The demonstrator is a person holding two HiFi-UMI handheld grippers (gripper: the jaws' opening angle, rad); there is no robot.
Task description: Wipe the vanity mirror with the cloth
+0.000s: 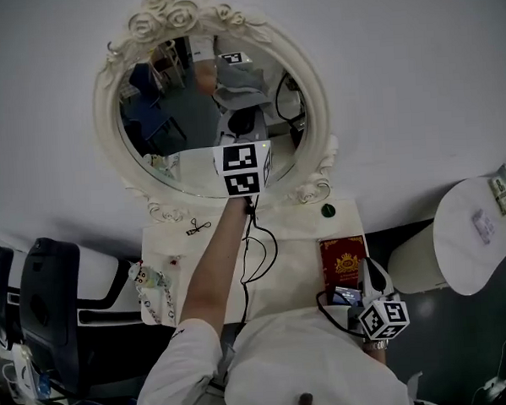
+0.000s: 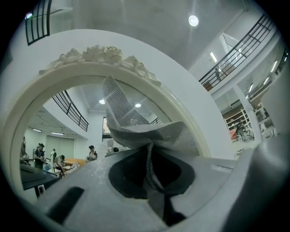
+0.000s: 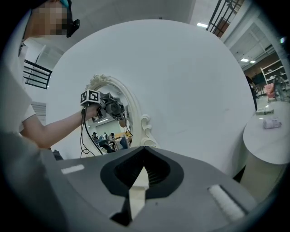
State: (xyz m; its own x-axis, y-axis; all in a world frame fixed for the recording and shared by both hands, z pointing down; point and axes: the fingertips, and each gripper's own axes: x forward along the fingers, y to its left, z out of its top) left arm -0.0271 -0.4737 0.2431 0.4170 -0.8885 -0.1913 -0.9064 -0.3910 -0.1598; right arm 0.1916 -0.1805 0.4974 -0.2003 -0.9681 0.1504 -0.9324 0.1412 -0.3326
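Clad in white, wired in black.
Wore a white short-sleeved shirt [image 1: 312, 355], its left sleeve [image 1: 181, 370] ending above the elbow. Showed, on the left gripper [image 2: 149, 147] and the right gripper [image 3: 144, 152] alike, broad, rounded jaws of matte grey plastic around a dark scooped recess. Bore on the left one a white left cube [image 1: 244, 168] printed with black square markers, and on the right a matching right cube [image 1: 384, 318]. Trailed a thin black left cable [image 1: 254, 248] in loose loops beside the forearm, with a shorter black right cable [image 1: 324, 308] curling by the right gripper.
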